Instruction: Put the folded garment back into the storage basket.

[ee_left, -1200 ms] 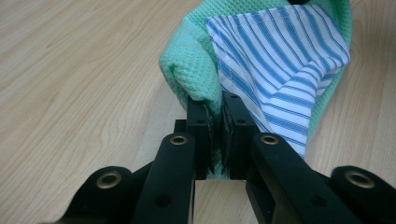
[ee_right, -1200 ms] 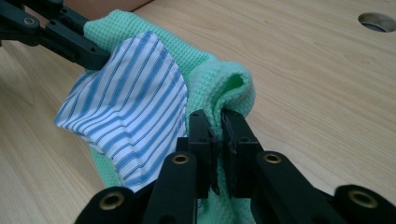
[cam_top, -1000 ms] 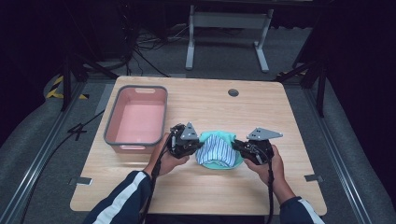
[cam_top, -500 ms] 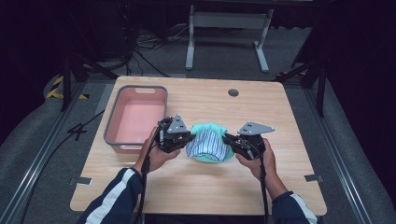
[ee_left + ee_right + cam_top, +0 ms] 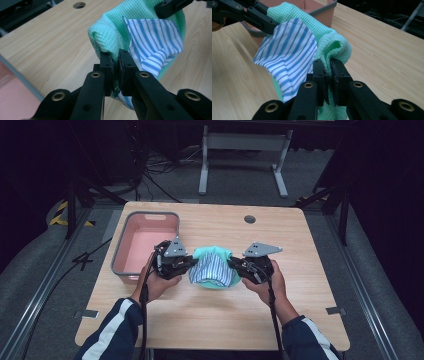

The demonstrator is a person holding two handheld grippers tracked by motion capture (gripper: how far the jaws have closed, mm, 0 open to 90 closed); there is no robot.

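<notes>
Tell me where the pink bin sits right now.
In the high view the pink bin rests on the table's left side, just beyond the left gripper holding the green cloth.

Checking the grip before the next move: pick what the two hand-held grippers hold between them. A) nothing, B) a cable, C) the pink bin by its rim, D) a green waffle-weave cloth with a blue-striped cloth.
D: the left hand-held gripper and right hand-held gripper each pinch an edge of the green waffle-weave cloth, with the blue-striped cloth draped on it.

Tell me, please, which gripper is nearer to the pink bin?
Left. The left gripper sits just beside the pink bin; the right gripper holds the cloths' far side.
</notes>
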